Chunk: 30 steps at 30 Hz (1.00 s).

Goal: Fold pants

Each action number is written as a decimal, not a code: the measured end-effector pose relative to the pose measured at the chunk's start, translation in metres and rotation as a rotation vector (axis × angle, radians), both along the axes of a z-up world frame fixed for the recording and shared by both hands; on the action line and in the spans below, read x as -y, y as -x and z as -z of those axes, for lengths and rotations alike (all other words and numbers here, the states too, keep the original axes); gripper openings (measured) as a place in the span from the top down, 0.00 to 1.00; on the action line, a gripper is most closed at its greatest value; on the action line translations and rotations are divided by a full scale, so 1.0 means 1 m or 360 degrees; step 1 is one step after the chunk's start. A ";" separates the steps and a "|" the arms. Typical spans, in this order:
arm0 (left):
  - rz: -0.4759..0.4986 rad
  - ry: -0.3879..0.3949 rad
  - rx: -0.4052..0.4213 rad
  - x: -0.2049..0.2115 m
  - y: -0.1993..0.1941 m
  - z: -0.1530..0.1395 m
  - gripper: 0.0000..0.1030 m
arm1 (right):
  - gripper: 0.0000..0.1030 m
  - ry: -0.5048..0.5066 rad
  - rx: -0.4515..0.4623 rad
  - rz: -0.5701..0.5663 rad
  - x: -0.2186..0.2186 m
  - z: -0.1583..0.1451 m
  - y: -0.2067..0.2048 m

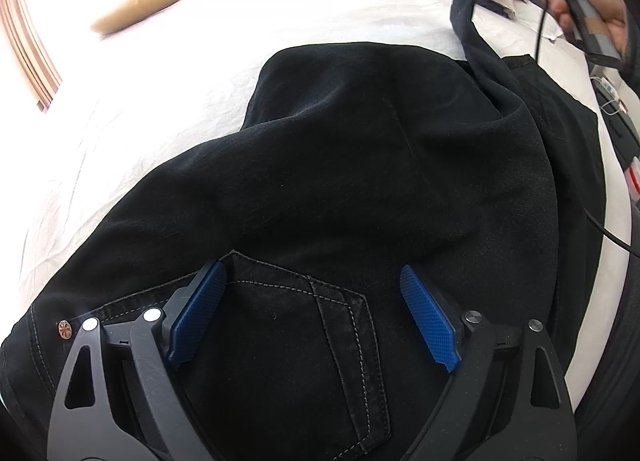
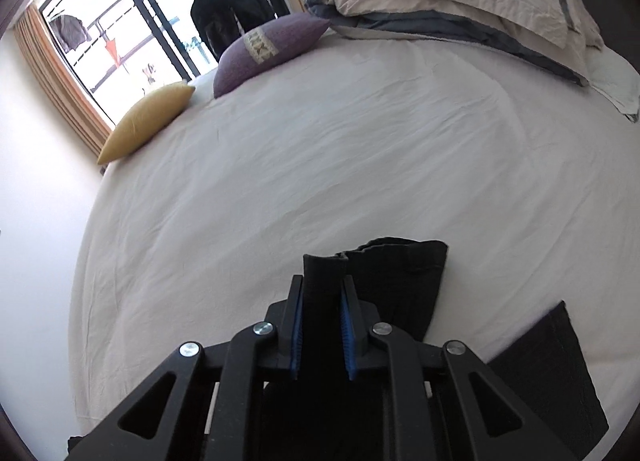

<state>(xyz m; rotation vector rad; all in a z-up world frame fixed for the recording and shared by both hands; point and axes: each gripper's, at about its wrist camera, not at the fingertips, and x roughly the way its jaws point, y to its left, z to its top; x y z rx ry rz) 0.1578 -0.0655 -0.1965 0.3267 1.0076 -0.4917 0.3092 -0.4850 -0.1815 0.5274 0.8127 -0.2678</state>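
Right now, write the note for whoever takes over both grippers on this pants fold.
Left gripper: open, fingers on either side of the back pocket at the waist end, gripping nothing.
Right gripper: shut on a leg end of the pants, held up off the white bed sheet.
Pants: black, spread across the bed; the raised leg drapes from the right gripper down over the rest.
Done: one leg end picked up.
Left: probably carry that leg over toward the waist, lay it flat, smooth it, then fold again.
Yellow pillow and purple pillow lie far off.
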 end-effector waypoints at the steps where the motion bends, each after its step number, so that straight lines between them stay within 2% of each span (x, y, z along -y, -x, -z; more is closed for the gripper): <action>1: -0.0001 -0.0004 0.0000 0.000 0.000 0.000 0.13 | 0.83 -0.0029 0.0040 0.0060 0.012 -0.003 0.022; 6: -0.0008 -0.0012 -0.0005 -0.004 0.002 -0.002 0.13 | 0.83 -0.0179 0.0158 0.0363 0.063 0.000 0.123; 12: -0.0025 -0.0030 -0.0024 0.003 0.002 -0.005 0.11 | 0.83 -0.0386 0.0105 0.0614 0.099 0.057 0.200; 15: -0.0032 -0.0049 -0.0028 0.007 0.002 -0.005 0.09 | 0.83 -0.0483 0.0073 0.0684 0.106 0.081 0.217; 18: -0.0047 -0.0056 -0.0032 0.009 0.001 -0.010 0.08 | 0.83 -0.0522 0.0079 0.0721 0.105 0.091 0.231; 27: -0.0063 -0.0069 -0.0034 0.021 -0.001 -0.011 0.04 | 0.83 -0.0621 0.0208 0.0766 0.120 0.085 0.244; 28: -0.0063 -0.0071 -0.0034 0.021 -0.003 -0.012 0.03 | 0.83 -0.0621 0.0189 0.0754 0.121 0.088 0.244; 30: -0.0062 -0.0073 -0.0027 0.023 -0.004 -0.012 0.02 | 0.83 -0.0639 0.0041 0.0710 0.125 0.106 0.235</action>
